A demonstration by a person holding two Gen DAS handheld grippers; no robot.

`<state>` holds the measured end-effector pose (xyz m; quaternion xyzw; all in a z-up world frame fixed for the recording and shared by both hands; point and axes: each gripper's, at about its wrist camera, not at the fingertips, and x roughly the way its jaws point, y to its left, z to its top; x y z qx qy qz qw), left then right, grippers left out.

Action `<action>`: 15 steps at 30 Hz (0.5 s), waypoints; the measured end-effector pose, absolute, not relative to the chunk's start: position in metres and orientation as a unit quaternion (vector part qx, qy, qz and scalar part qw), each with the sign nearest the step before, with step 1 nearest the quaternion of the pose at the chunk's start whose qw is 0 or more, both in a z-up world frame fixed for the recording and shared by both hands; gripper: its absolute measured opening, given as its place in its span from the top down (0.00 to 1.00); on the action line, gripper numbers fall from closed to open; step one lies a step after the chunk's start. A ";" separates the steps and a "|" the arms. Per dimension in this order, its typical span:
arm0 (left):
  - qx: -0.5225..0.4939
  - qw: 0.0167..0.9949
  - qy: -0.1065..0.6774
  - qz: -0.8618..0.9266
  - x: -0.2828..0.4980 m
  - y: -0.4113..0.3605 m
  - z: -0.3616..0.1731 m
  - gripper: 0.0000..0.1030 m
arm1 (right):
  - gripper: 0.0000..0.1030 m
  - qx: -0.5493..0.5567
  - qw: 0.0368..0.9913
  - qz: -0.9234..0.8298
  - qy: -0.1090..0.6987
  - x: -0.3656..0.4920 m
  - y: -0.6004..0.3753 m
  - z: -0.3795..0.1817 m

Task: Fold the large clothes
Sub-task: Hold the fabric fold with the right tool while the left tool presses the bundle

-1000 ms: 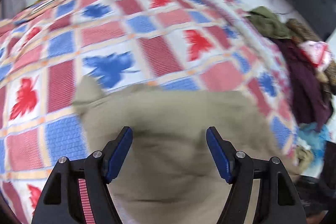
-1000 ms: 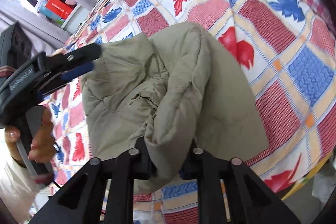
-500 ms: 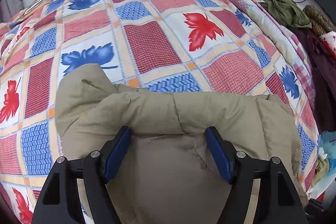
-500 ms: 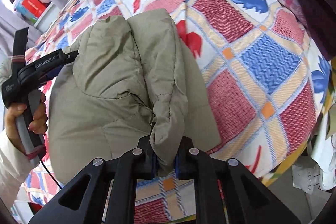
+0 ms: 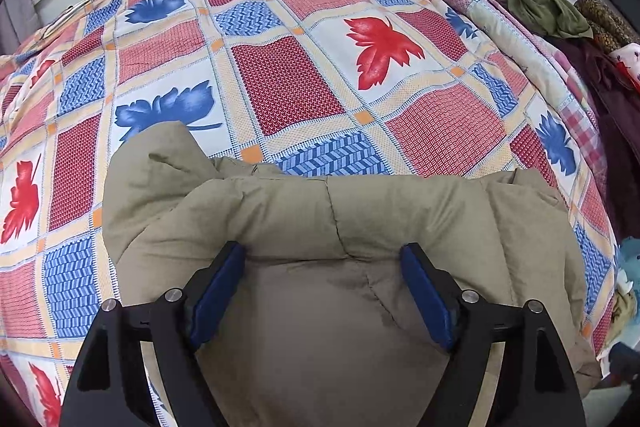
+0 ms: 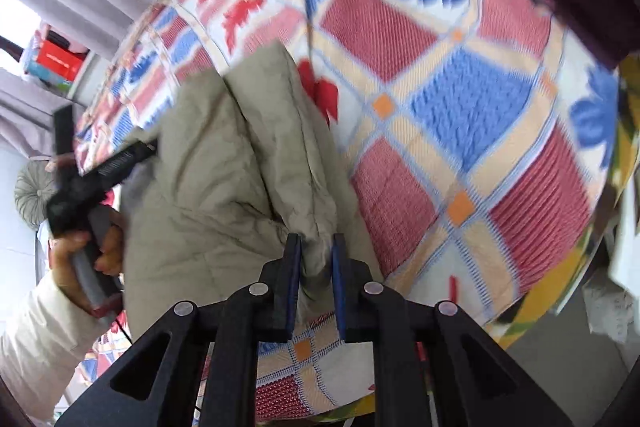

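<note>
A tan padded jacket point(image 5: 360, 227) lies bunched on a leaf-patterned quilt point(image 5: 288, 83) — the left gripper point(image 5: 323, 263) hovers over it, jaws just widening (nothing gripped); the right gripper point(image 6: 316, 259) pinches a fold.

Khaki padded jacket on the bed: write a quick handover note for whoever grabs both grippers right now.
Left gripper: open, jaws just widening, above the khaki padded jacket, gripping nothing.
Right gripper: shut on a bunched fold at the jacket's edge.
Jacket lies partly folded on the patchwork quilt.
Left to do: lay the held fold down, finish folding, smooth.
</note>
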<state>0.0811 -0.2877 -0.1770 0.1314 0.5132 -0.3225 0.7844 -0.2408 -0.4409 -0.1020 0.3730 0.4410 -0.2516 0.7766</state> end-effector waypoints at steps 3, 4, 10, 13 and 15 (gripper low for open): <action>0.134 0.785 0.512 -0.321 0.081 -0.286 -0.177 0.20 | 0.84 0.353 0.802 -0.222 0.428 -0.227 -0.439 -0.082; 0.135 0.785 0.512 -0.321 0.081 -0.286 -0.176 0.20 | 0.84 0.345 0.807 -0.212 0.430 -0.219 -0.438 -0.080; 0.130 0.784 0.518 -0.315 0.081 -0.275 -0.167 0.20 | 0.84 0.326 0.786 -0.199 0.487 -0.175 -0.430 -0.115; 0.129 0.785 0.522 -0.308 0.077 -0.264 -0.158 0.20 | 0.82 0.342 0.771 -0.200 0.498 -0.179 -0.423 -0.135; 0.131 0.785 0.523 -0.304 0.074 -0.255 -0.150 0.20 | 0.78 0.332 0.767 -0.202 0.511 -0.180 -0.418 -0.144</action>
